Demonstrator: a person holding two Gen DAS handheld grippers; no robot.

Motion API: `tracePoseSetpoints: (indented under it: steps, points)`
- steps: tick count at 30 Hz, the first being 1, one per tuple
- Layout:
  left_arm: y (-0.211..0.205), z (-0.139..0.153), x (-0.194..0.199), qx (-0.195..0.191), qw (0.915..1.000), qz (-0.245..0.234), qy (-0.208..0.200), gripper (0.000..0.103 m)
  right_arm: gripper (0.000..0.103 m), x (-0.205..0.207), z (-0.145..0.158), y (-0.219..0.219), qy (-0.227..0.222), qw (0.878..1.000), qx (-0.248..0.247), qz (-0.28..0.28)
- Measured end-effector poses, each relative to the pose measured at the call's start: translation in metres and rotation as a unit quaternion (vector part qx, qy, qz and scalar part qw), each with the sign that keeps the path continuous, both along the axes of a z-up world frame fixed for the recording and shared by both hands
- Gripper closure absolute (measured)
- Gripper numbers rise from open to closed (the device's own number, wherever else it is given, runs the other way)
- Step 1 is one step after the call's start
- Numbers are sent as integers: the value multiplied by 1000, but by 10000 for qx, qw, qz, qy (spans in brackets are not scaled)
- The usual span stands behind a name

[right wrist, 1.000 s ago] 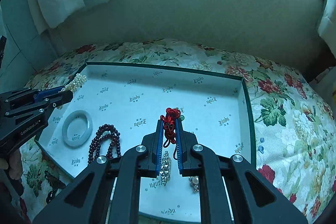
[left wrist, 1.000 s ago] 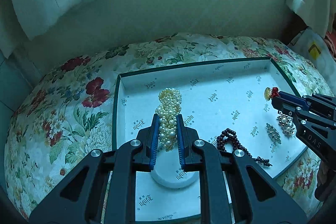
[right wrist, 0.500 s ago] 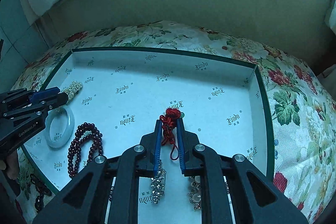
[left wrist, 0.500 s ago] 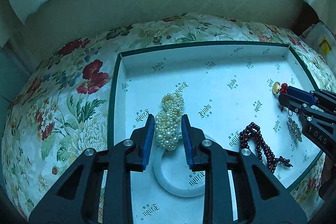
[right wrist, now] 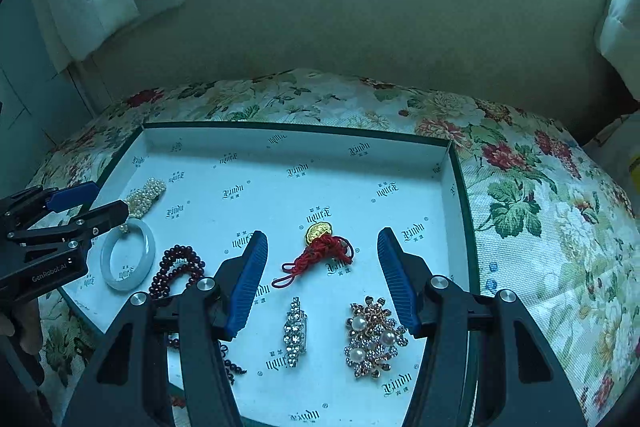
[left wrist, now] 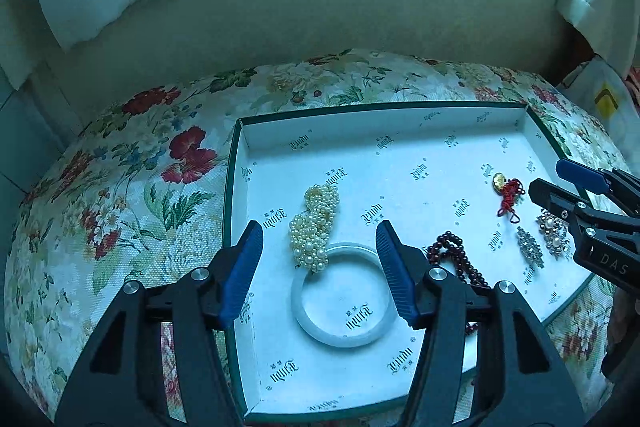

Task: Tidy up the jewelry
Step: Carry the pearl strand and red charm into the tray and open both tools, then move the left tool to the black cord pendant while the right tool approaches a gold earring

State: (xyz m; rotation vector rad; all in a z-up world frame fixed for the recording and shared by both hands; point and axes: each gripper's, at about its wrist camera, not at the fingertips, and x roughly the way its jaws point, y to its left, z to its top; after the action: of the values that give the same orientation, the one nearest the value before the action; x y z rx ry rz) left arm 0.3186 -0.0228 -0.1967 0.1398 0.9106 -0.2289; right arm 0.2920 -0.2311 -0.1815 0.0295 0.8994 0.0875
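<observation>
Left tool [left wrist: 318, 269]: jaws spread wide, gripping nothing, poised above the pearl strand [left wrist: 314, 229] and the pale bangle [left wrist: 343, 297]; the strand's lower end overlaps the bangle's rim at about 11 o'clock. Right tool [right wrist: 322, 277]: jaws likewise wide and empty, with the red knotted cord and gold charm [right wrist: 320, 253] lying on the tray [right wrist: 296, 135] between them. Dark bead string [right wrist: 176, 269] just beside the bangle at 3 o'clock. Two rhinestone brooches [right wrist: 295, 333] [right wrist: 374, 337] at the tray's near edge. Tray rests on a floral cloth [right wrist: 532, 211].

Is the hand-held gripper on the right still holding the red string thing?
No, the right hand-held gripper is open and the red knotted charm lies loose in the tray.
</observation>
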Motion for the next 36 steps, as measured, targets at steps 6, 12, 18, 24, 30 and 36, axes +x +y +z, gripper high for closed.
tracePoseSetpoints:
  steps: [6, 12, 18, 24, 30, 36]
  points:
    - [-1, 18, -33, -68, 9999, -108, -104, 45, 46, -36, 19, 0, -145, 9999, -34, 72]
    - [4, 22, -67, -105, 9999, -122, -24, 45, 48, -76, 26, -3, -120, 9999, 26, 42]
    - [10, 20, -102, -165, 9998, -86, 63, 45, 55, -118, 14, -4, 135, 9999, 86, 14]
    - [17, 11, -129, -213, 9995, -28, 234, 45, 63, -153, -6, -2, 489, 9988, 87, 15]
    - [25, -3, -145, -220, 9987, 67, 444, 45, 73, -162, -23, -3, 775, 9969, 153, -5]
    - [29, -11, -148, -237, 9982, 100, 545, 45, 77, -156, -26, 1, 776, 9969, 138, 19]
